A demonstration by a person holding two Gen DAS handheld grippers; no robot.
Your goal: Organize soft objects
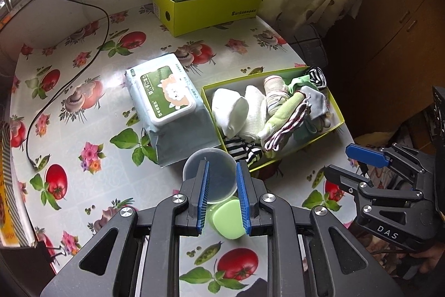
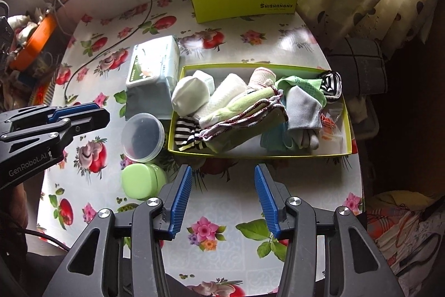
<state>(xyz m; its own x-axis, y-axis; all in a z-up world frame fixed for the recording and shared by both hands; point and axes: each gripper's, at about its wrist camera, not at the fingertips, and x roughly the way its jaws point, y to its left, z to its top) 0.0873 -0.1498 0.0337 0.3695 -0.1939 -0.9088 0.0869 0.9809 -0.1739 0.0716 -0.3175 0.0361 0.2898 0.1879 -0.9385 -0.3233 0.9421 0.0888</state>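
A shallow yellow-green box lid (image 2: 346, 113) (image 1: 338, 113) holds several socks: a white rolled pair (image 2: 190, 95) (image 1: 232, 110), a black-and-white striped sock (image 2: 189, 134) (image 1: 244, 152), a green sock (image 2: 239, 106) and a grey sock (image 2: 303, 109). My left gripper (image 1: 222, 171) is open and empty, above a clear plastic tub (image 1: 214, 171) and a green soap case (image 1: 226, 219). My right gripper (image 2: 224, 180) is open and empty, just in front of the lid's near edge. The left gripper also shows in the right wrist view (image 2: 94, 116).
A wet-wipes pack (image 1: 167, 99) (image 2: 151, 66) lies left of the lid. A yellow-green shoebox (image 1: 211, 10) (image 2: 244, 2) with a green carton on top stands at the back. A black cable (image 1: 69, 74) crosses the floral tablecloth. Curtain hangs at right.
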